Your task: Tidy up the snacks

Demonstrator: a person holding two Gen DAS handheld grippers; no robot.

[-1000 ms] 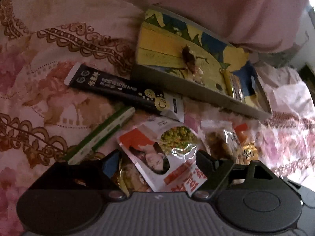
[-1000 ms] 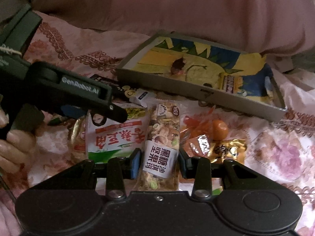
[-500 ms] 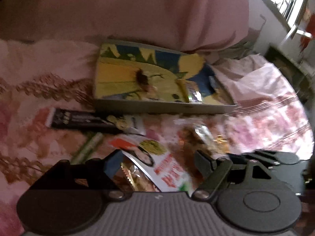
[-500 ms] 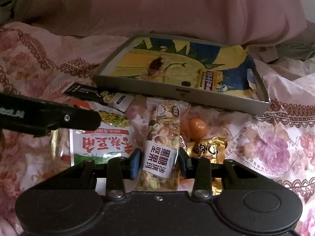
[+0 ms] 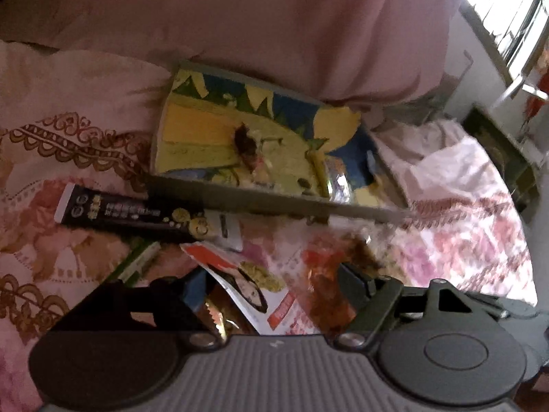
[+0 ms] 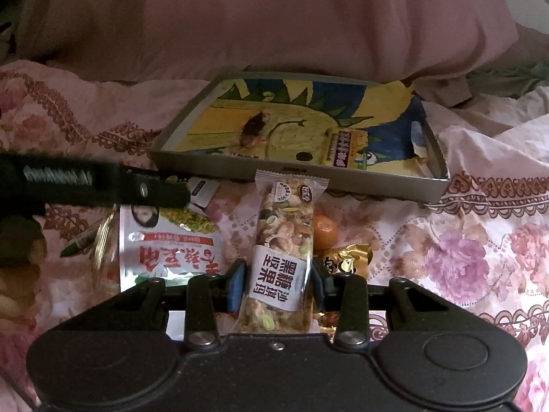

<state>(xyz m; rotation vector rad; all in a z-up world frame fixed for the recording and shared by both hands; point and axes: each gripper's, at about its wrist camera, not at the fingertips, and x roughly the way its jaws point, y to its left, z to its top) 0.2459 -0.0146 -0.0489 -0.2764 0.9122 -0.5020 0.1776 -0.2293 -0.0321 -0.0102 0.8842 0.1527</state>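
Nut bar clamped in right tool; tray beyond, orange beside.

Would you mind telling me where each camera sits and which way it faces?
Left wrist: on the left gripper, angled down across the bedspread at the tray; its open fingers show.
Right wrist: on the right gripper, facing the tray; fingers clamp the nut bar, left gripper crossing.
Shared: tray, white pouch.

A pink floral bedspread covers the surface. A plump pink pillow lies behind. A bright window shows at the upper right.
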